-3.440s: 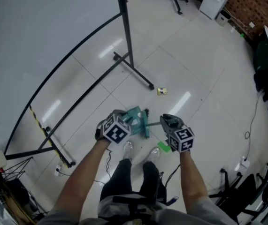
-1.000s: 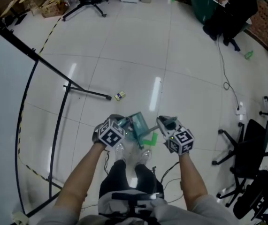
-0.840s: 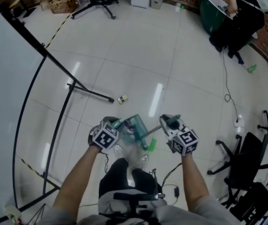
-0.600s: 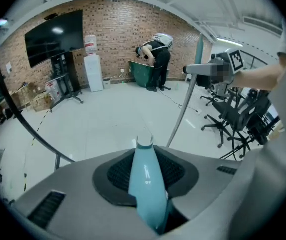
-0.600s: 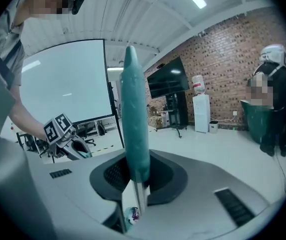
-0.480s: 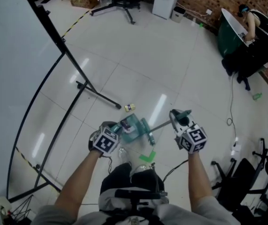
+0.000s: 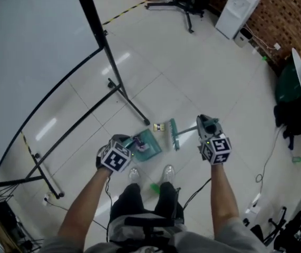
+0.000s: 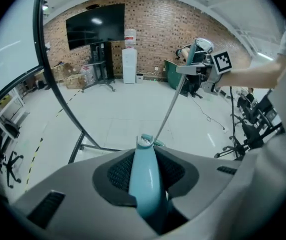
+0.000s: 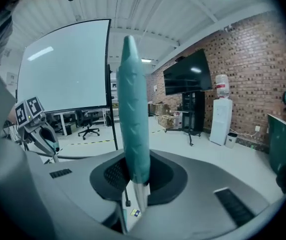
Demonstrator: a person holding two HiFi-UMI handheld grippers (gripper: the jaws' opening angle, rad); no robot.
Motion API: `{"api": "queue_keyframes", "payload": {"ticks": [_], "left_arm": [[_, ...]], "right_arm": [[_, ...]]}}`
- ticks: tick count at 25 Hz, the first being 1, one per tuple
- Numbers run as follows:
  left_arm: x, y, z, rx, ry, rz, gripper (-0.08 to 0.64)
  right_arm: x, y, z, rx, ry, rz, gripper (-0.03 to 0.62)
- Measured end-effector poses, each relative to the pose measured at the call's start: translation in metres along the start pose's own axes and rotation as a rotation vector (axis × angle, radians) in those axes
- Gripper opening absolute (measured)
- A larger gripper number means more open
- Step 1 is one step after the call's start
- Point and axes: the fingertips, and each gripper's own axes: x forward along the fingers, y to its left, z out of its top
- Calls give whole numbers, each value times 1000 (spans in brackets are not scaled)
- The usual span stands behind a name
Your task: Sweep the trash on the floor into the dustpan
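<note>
The small yellow piece of trash (image 7: 159, 126) lies unswept on the floor (image 7: 208, 73) at centre frame, between the broom head (image 7: 174, 135) on its right and the teal dustpan (image 7: 149, 144) at lower left. I cannot tell what the dustpan holds. The left hand-held gripper (image 8: 145, 184) clamps the dustpan's handle and the right hand-held gripper (image 9: 135, 176) clamps the broom's grip.

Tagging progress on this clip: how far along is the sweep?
Done: both tools are gripped, the left gripper shut on the dustpan handle, the right gripper on the broom. In hand: the broom head sits beside the small yellow scrap, with the dustpan close by. Left: that scrap is not in the dustpan yet, and a green bit lies by the shoes.
</note>
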Motion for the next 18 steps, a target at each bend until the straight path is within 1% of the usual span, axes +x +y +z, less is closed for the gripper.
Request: {"api": "queue_keyframes", "payload": {"ticks": [3,6,8,10,14,18], "left_arm": [[9,5,-8,-56,30,41,103],[7,-8,-6,-99,44,82,104],[8,-17,3,-122,33,99,104],[10,-13,10,-135,33,106,104],[13,-9,3,-168,50,104,104],[11,-13,6,-157,38,96,103]], "right_arm": [[40,-1,-15,-51,38,72,48],[59,5,-38,-100,98,173,48],[57,12,-55,-124,139,248,48],[54,26,-64,-140,158,315,50],[41,67,-82,-144,196,438,51],[28,93,-83,-124,222,541,54]]}}
